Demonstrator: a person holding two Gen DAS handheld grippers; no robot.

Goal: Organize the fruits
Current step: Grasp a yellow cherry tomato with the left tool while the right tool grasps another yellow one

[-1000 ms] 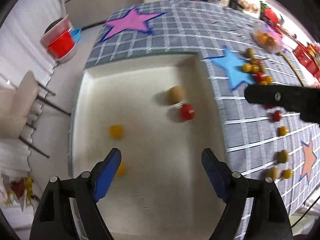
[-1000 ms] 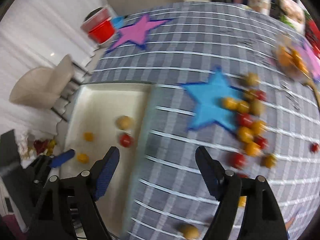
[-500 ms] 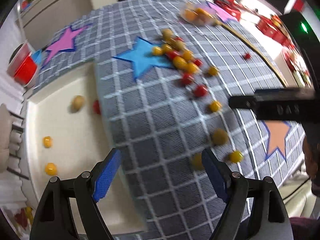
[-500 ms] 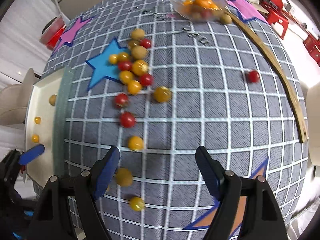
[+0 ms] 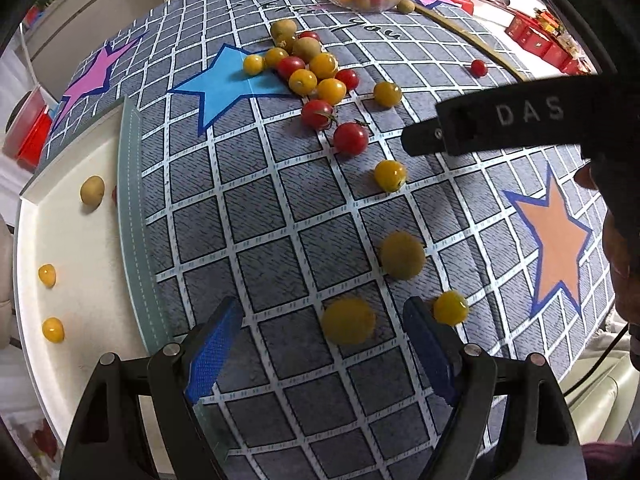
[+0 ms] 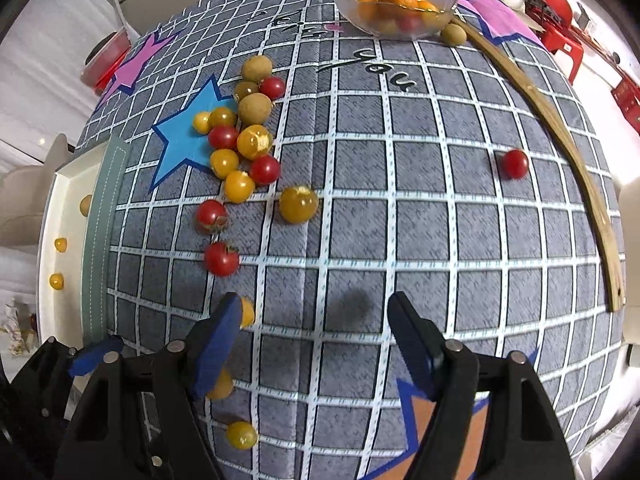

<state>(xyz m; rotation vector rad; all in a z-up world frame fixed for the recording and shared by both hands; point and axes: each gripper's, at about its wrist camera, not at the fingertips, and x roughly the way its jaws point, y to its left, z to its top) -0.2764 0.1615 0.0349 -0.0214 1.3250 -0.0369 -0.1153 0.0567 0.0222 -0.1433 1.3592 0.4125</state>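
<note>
Red and yellow cherry tomatoes and brown longans lie in a cluster (image 5: 308,68) beside the blue star on the checked cloth (image 5: 260,220); the same cluster (image 6: 240,148) shows in the right wrist view. My left gripper (image 5: 320,344) points down, open, with a loose yellow fruit (image 5: 348,326) between its fingers but untouched. A larger yellow fruit (image 5: 402,255) and a small one (image 5: 451,307) lie just past it. My right gripper (image 6: 314,344) hangs over bare cloth, its jaws closing on nothing. A yellow tomato (image 6: 247,312) peeks from behind its left finger.
A white tray (image 5: 72,232) at the left holds a longan and two yellow tomatoes. A glass bowl (image 6: 394,8) of fruit stands at the far edge, beside a curved wooden strip (image 6: 560,128). A lone red tomato (image 6: 515,163) lies at the right. The other gripper's black body (image 5: 500,120) crosses the left wrist view.
Both grippers have swung right, from over the white tray to over the checked cloth. The loose yellow fruit now lies between the left fingers. The right jaws have narrowed slightly.
</note>
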